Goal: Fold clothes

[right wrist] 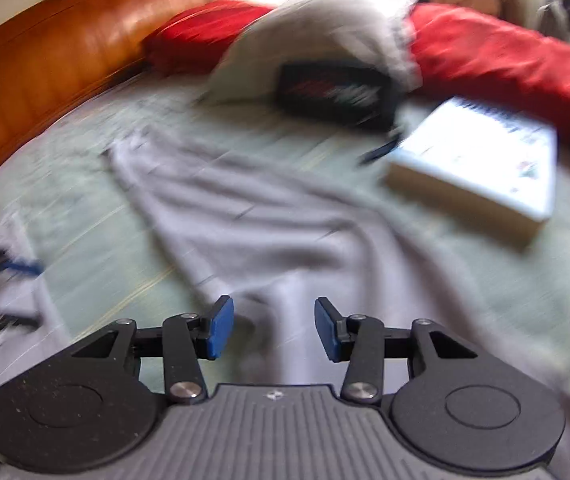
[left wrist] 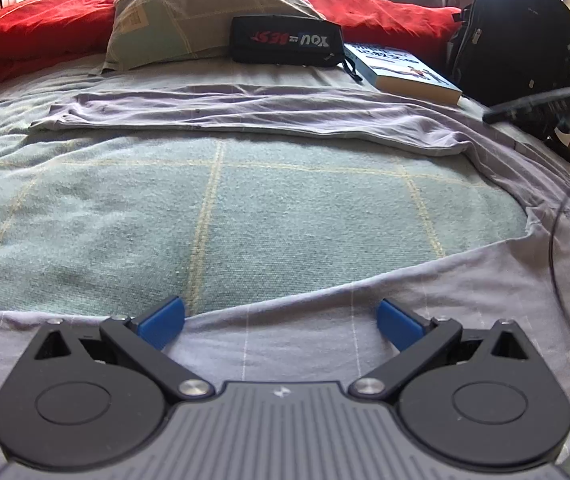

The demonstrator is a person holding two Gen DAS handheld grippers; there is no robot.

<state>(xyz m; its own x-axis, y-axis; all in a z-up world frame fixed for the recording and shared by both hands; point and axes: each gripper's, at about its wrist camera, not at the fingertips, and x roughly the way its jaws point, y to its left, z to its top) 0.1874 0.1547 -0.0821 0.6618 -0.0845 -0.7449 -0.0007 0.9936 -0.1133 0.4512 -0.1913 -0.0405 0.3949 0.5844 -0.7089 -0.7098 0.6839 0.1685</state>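
Observation:
A lilac garment (left wrist: 245,114) lies spread on the bed in a wide U, with one strip far off, one down the right side and one near me. My left gripper (left wrist: 281,322) hovers open and wide over the near strip's edge, nothing between its blue pads (left wrist: 163,322). My right gripper (right wrist: 273,328) is open over a raised fold of the same garment (right wrist: 245,216); the fold runs between the pads without being pressed. That view is blurred. The right gripper (left wrist: 565,92) also shows at the right edge of the left wrist view, above the bed.
A green checked blanket (left wrist: 221,208) covers the bed. At the head lie a pillow (left wrist: 205,12), a black zip pouch (left wrist: 287,42), a book (left wrist: 401,70) and red bedding (left wrist: 33,28). A black backpack (left wrist: 513,32) stands far right; a wooden headboard (right wrist: 45,68) runs along the side.

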